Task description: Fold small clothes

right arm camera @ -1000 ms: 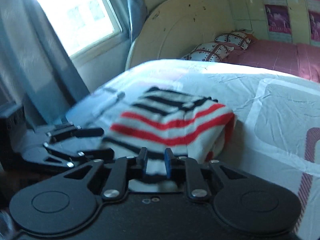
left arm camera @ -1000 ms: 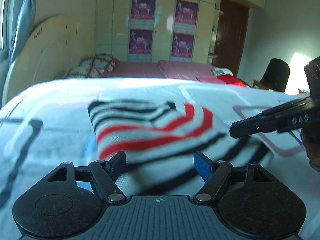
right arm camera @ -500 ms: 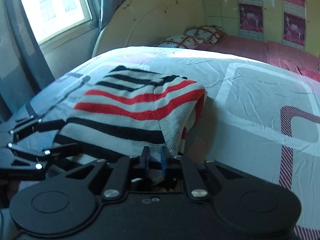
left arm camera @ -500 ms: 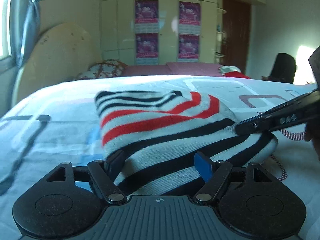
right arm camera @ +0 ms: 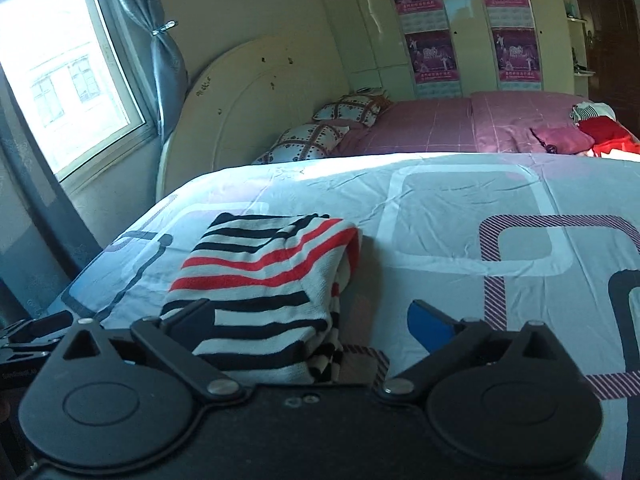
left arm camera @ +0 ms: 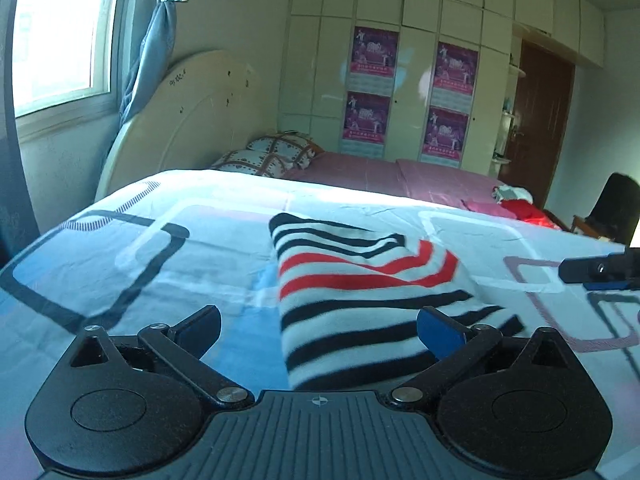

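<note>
We find the folded striped knit top (left arm camera: 368,300) lying on the near part of the patterned bedsheet (left arm camera: 120,264). Left gripper (left arm camera: 318,330) and right gripper (right arm camera: 310,320) jaws are opening, clasping nothing. We judge it soft, light, floppy; take hold at its near edge.

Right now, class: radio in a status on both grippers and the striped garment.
Left gripper and right gripper: jaws opening, gripping nothing. Striped garment folded on bedspread. Nothing in the way.

Bed (left arm camera: 224,248) with patterned sheet; folded striped garment (left arm camera: 360,292) flat on it; pillows (right arm camera: 320,136) at headboard
</note>
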{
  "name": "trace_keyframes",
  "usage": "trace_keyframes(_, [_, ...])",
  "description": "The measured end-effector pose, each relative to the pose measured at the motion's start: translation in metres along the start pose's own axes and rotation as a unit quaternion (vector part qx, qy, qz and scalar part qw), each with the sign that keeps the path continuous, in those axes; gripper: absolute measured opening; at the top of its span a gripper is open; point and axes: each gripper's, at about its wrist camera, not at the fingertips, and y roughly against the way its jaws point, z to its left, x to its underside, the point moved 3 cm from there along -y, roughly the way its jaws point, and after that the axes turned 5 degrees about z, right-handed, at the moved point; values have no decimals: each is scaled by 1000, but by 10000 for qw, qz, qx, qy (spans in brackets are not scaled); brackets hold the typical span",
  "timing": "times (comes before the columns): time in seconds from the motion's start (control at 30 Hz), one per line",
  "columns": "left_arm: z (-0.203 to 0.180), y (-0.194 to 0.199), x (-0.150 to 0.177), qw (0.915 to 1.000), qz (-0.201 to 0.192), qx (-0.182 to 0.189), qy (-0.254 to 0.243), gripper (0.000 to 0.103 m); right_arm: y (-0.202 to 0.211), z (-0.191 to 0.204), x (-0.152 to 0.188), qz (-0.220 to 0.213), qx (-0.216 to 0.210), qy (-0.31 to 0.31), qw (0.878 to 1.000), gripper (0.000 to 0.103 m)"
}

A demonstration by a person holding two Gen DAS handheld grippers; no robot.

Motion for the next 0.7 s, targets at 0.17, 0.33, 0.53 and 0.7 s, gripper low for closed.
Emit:
trace_keyframes(0.17, [-9,30,8,9999,-110,-20,92,103,28,19,17,-53,75,230,9997,103])
trace_keyframes(0.33, [-23,74,17,9995,-260,94,143,103,71,29,36,-141,194,386,9990,103])
trace_keyframes(0.53, [-47,145,28,9984,-484,289,-49,103,140,41,61,-371,263,424,9981,103])
trace_keyframes(0.7, [-56,203,42,9972,-643,337,-173,103,185,53,87,-476,339,440,9973,103])
